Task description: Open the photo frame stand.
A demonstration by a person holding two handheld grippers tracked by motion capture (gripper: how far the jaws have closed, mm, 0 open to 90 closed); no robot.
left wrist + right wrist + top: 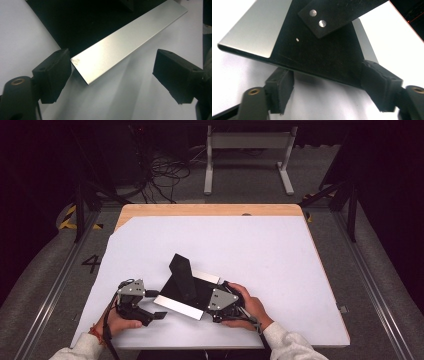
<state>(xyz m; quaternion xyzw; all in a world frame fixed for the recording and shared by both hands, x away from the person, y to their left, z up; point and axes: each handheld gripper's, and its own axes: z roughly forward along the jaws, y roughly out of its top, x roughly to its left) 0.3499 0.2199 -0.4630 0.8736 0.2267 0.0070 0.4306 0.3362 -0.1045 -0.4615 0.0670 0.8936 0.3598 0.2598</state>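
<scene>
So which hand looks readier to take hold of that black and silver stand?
Probably the right. The right hand-held gripper already has the stand's edge between its jaws. The left hand-held gripper hangs open, with only the silver strip's corner near one jaw.

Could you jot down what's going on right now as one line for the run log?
left claw: open, at silver edge of stand | right claw: around stand's near edge, grip unclear | stand: on white table, black arm raised

Your sleeves (pixel 287 344) are pale grey knit; an orange-red band (pixel 96 333) circles your left wrist (pixel 102 332).
</scene>
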